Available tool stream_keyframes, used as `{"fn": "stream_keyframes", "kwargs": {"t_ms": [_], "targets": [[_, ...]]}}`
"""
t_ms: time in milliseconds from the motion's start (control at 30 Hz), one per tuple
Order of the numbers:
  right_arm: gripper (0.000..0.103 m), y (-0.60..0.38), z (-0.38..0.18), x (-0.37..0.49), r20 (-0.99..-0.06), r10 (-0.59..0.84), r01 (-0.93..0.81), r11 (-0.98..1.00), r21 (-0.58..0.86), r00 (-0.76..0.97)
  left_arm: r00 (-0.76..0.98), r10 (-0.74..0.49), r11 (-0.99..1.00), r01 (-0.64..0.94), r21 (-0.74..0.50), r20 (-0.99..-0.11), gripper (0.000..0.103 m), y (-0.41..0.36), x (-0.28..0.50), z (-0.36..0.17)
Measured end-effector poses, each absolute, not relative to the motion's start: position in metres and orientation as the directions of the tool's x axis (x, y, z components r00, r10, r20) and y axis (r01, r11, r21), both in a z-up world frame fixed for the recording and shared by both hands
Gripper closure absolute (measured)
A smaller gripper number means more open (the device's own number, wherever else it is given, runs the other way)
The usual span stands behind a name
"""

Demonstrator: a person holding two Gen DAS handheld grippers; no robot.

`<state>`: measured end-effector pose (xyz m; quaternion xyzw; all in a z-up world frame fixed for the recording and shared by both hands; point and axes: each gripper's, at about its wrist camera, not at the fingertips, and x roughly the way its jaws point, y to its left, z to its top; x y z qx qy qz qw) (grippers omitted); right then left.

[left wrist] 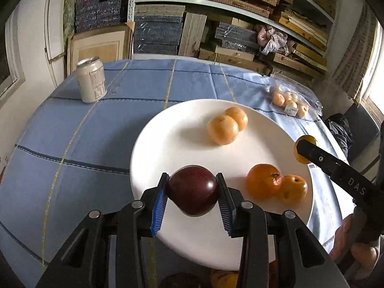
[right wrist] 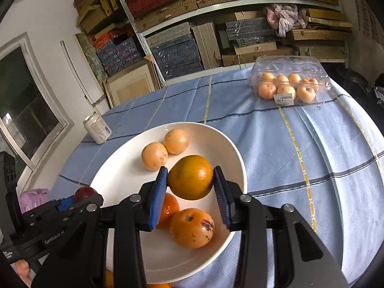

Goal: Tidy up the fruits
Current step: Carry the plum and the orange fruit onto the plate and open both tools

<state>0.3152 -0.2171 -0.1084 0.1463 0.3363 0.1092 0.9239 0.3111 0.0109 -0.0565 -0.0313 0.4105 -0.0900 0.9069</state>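
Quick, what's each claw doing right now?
Left claw: closed on the dark red plum.
Right claw: closed on an orange.

Metal shelving (right wrist: 216, 7) crammed with stacked wicker, wooden and patterned boxes lines the back wall behind a surface draped in a blue checked cloth (right wrist: 300, 144). A dark window (right wrist: 26, 110) in a white frame breaks the pale left wall (right wrist: 48, 12), and framed boards (right wrist: 130, 86) lean below the shelves.

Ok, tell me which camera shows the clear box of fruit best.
The right wrist view. There the clear box sits whole on the blue cloth, with its pale fruit and price label plain to see. In the left wrist view the box is small, at the far right behind the white plate, and looks crumpled by the lens.
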Motion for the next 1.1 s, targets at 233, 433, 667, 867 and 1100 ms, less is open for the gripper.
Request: {"fn": "stream_keyframes", "kwargs": {"t_ms": [233, 433, 667, 867, 1100], "targets": [[0.065, -0.21, -0.118, 0.318, -0.612, 0.285, -0.113, 0.946, 0.304, 0.738, 0.636, -0.177, 0.984, 0.133, -0.119, -0.751, 0.063, 0.012, 0.313, -0.065], [0.065, -0.212, -0.123, 0.321, -0.619, 0.284, -0.103, 0.944, 0.312, 0.732, 0.65, -0.148, 0.989, 0.12, -0.092, -0.745, 0.062, 0.01, 0.314, -0.065], [0.064, -0.22, -0.12, 0.32, -0.602, 0.308, -0.089, 0.927, 0.365, 0.737, 0.685, -0.14, 0.99, 0.121, -0.078, -0.715, 0.051, 0.01, 0.306, -0.054], [0.064, -0.223, -0.109, 0.311, -0.575, 0.312, -0.095, 0.922, 0.375, 0.756, 0.72, -0.103, 0.994, 0.105, -0.039, -0.687, 0.046, 0.009, 0.3, -0.047], [0.06, -0.22, -0.095, 0.295, -0.542, 0.32, -0.117, 0.92, 0.375, 0.777, 0.758, -0.065, 0.997, 0.081, -0.004, -0.649, 0.041, 0.01, 0.29, -0.037]]}}
